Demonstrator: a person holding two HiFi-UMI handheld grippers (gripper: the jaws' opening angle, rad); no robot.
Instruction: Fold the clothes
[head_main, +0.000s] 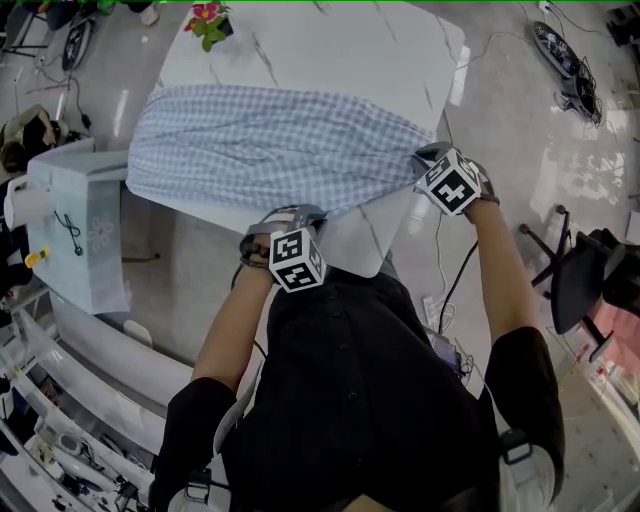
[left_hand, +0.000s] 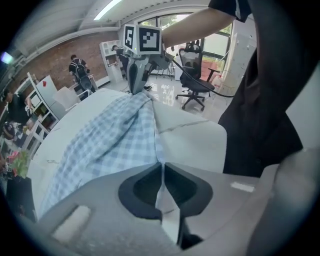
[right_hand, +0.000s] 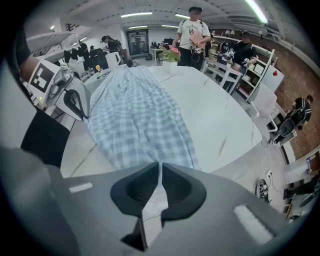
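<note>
A blue-and-white checked garment (head_main: 270, 145) lies spread across the white marble table (head_main: 330, 50), reaching to its near edge. My left gripper (head_main: 283, 215) is shut on the garment's near edge at the table's front. In the left gripper view the cloth (left_hand: 120, 135) narrows straight into the closed jaws (left_hand: 161, 165). My right gripper (head_main: 430, 158) is shut on the garment's right end, where the fabric bunches to a point. In the right gripper view the checked cloth (right_hand: 135, 115) runs into its closed jaws (right_hand: 160, 165), with the left gripper (right_hand: 75, 102) at the cloth's left side.
A pot of flowers (head_main: 208, 22) stands at the table's far left corner. A pale blue box (head_main: 85, 220) stands left of the table. An office chair (head_main: 580, 280) and floor cables are to the right. People (right_hand: 195, 30) stand beyond the table's far end.
</note>
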